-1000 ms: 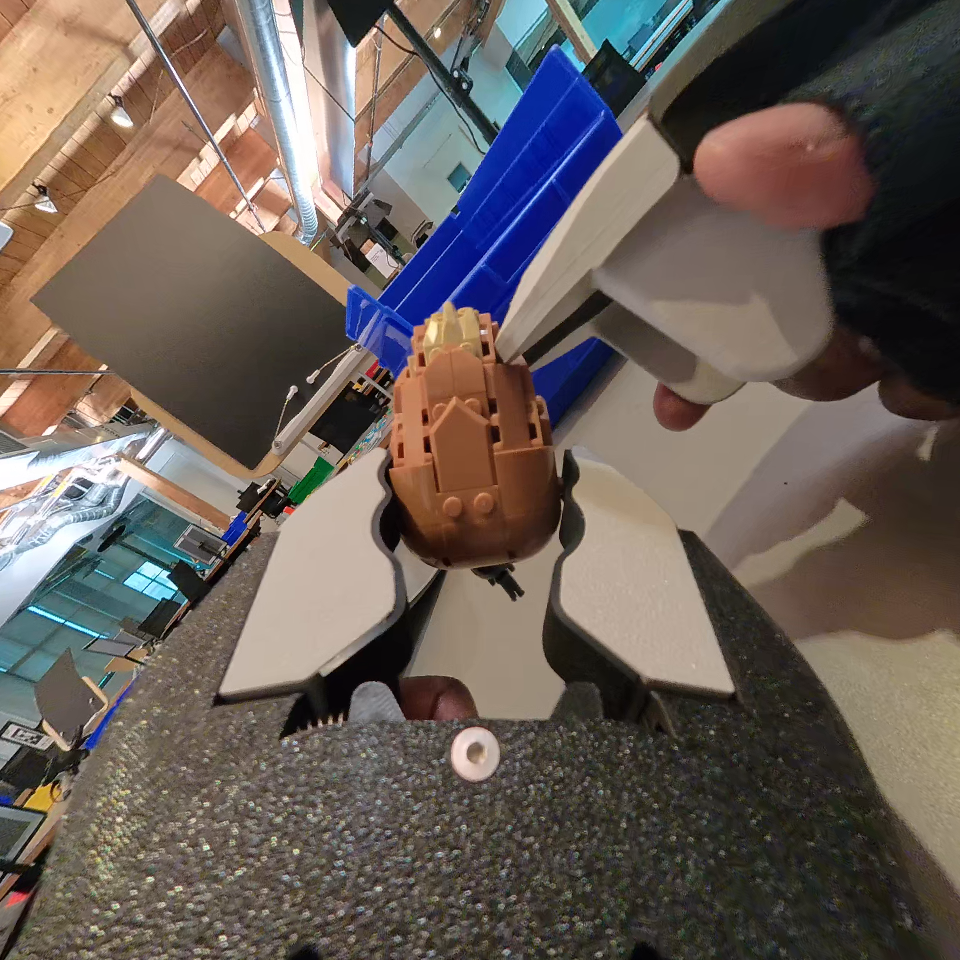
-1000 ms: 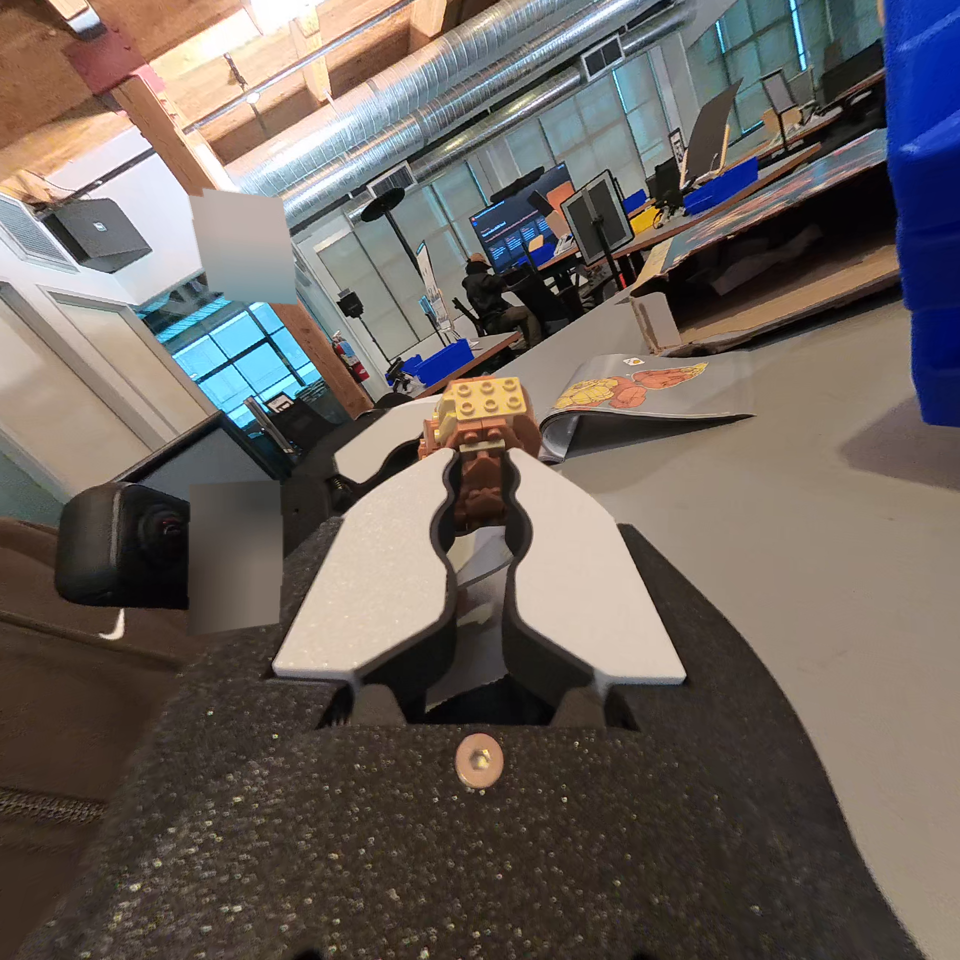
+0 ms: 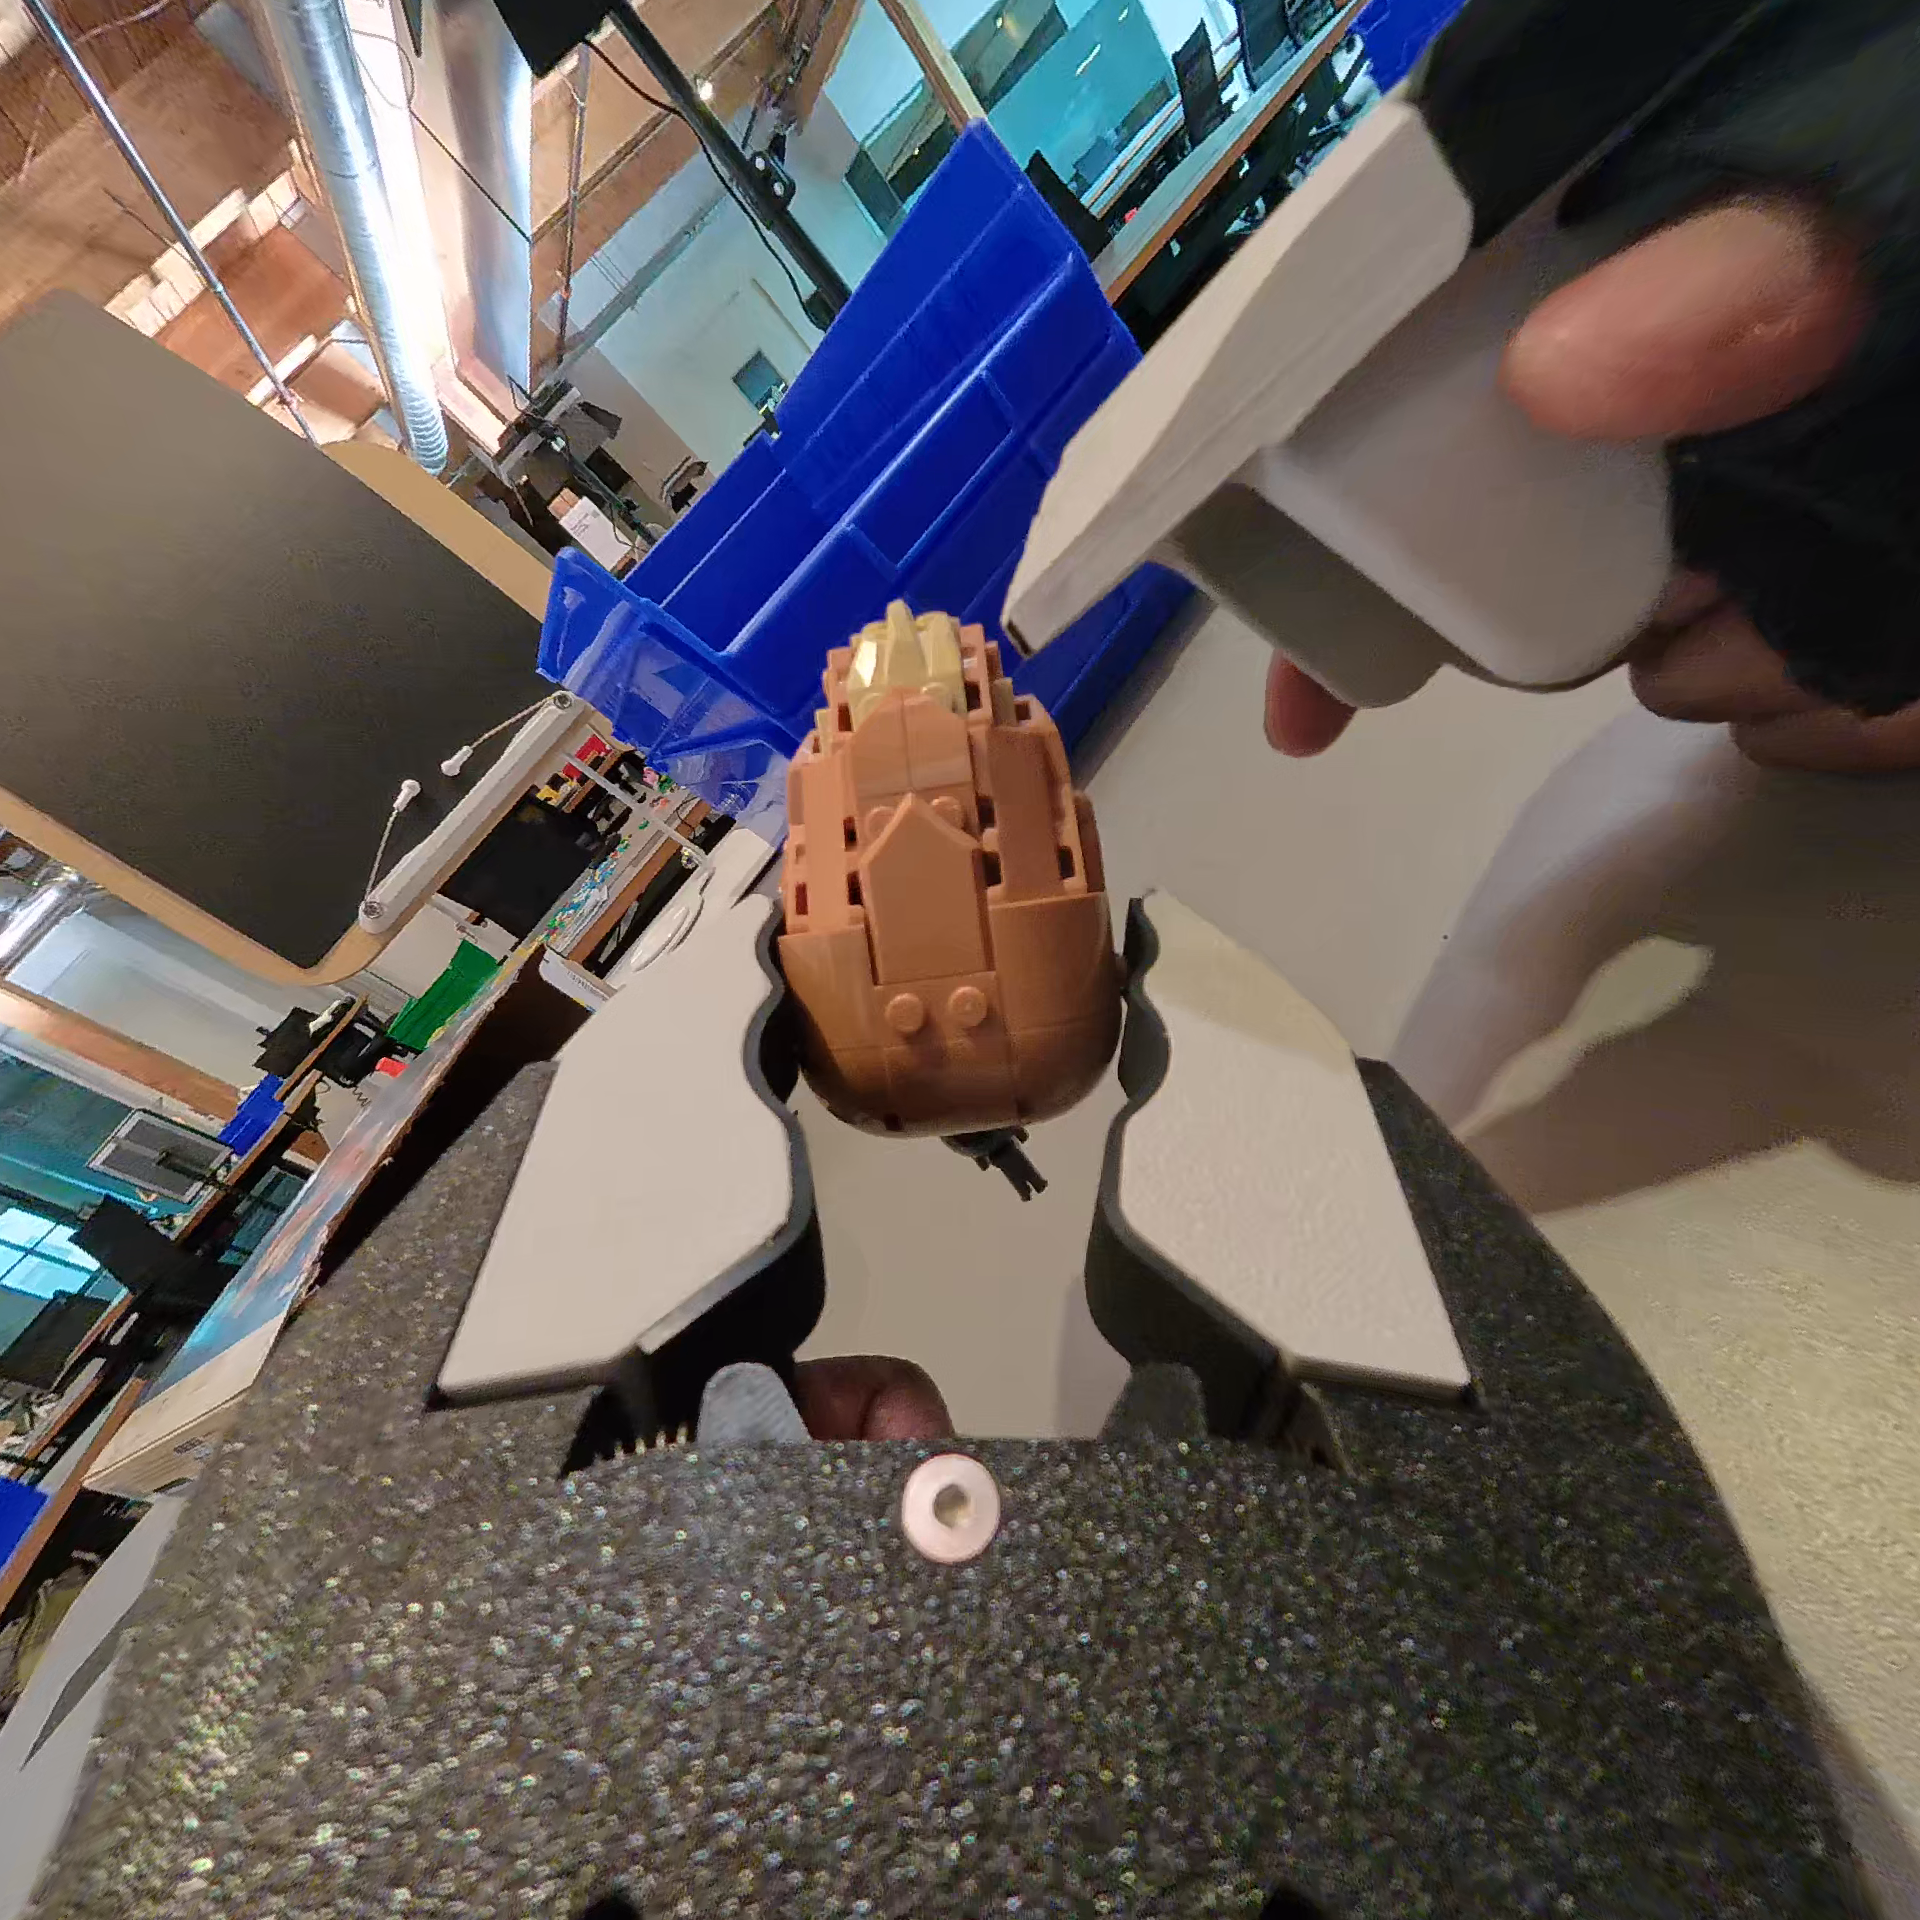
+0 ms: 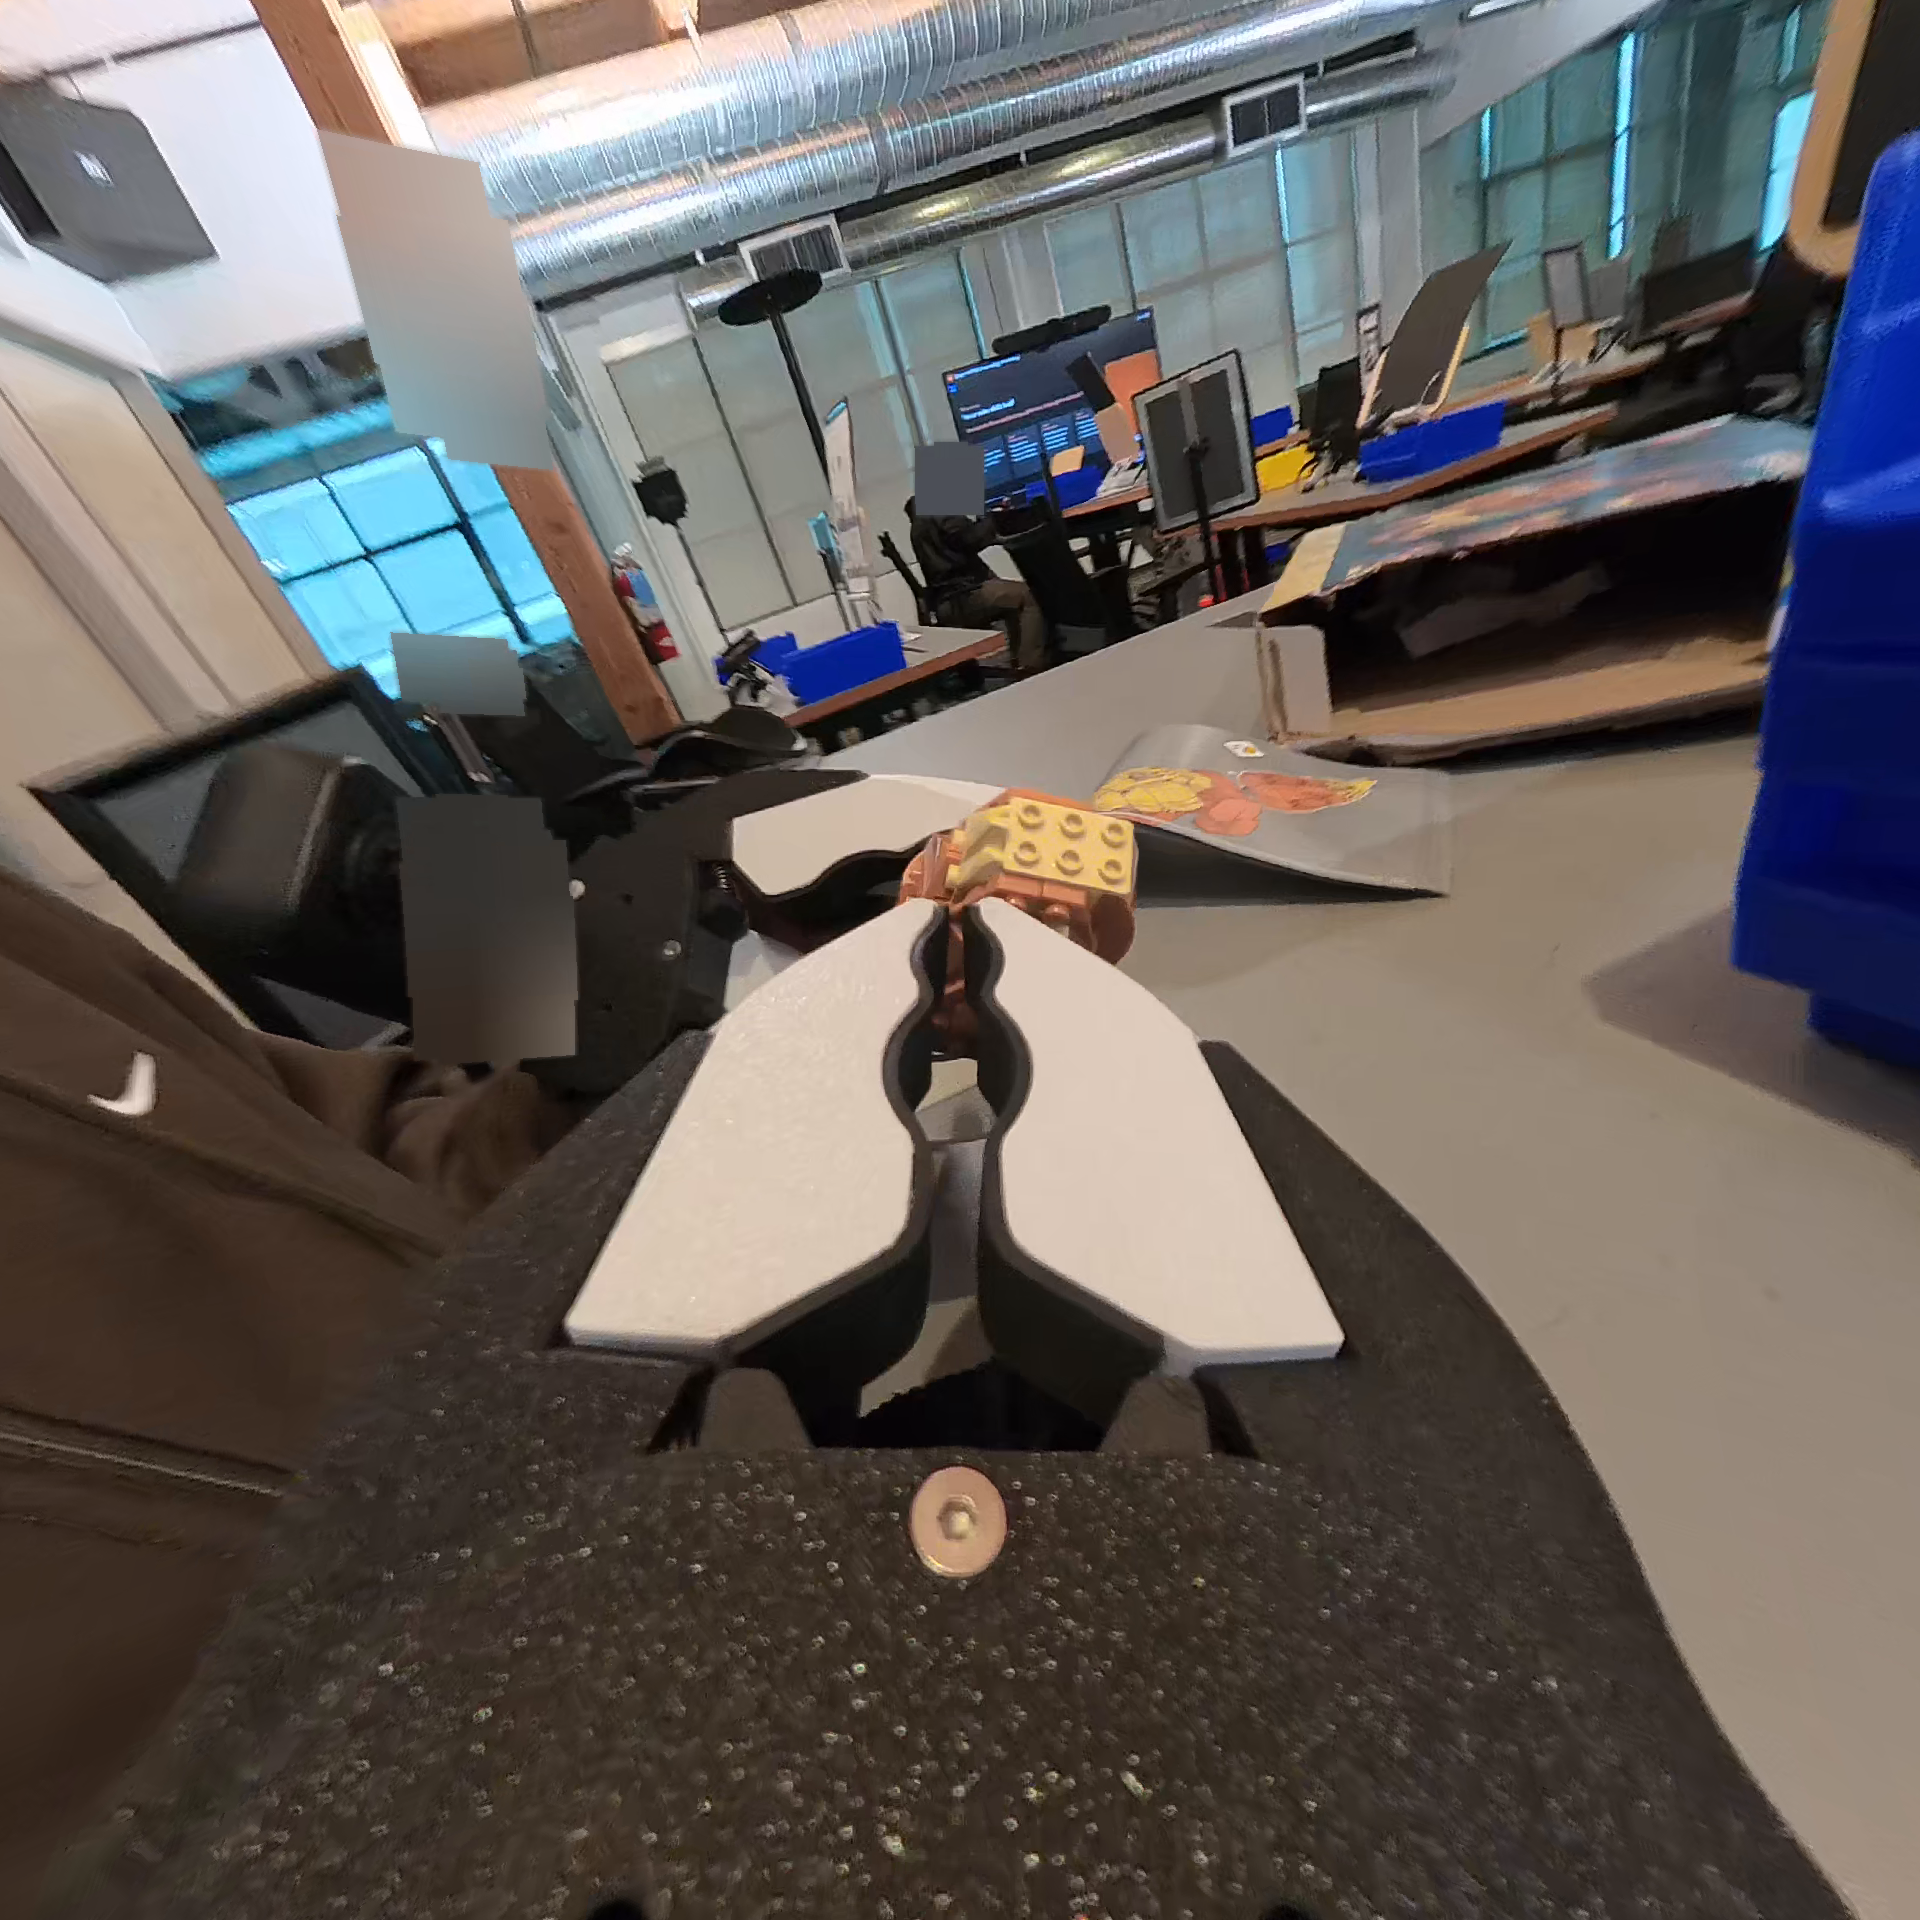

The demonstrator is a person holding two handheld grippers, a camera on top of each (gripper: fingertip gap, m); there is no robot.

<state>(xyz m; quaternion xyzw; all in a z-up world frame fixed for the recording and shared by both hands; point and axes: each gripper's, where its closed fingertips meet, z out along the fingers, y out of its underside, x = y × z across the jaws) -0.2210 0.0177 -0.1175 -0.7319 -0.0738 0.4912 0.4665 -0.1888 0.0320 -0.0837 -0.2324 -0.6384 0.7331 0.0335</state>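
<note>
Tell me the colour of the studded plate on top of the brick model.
Tan yellow. The studded plate shows best in the right wrist view, atop the brown brick model.

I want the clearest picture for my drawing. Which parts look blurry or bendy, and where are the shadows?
Left wrist view: the brown brick model is sharp, the hand by the other tongs is smeared, and a soft shadow falls on the table beside it. Right wrist view: the ceiling ducts bend from the wide lens, the blue bins at the edge look soft, and their shadow lies on the table.
</note>
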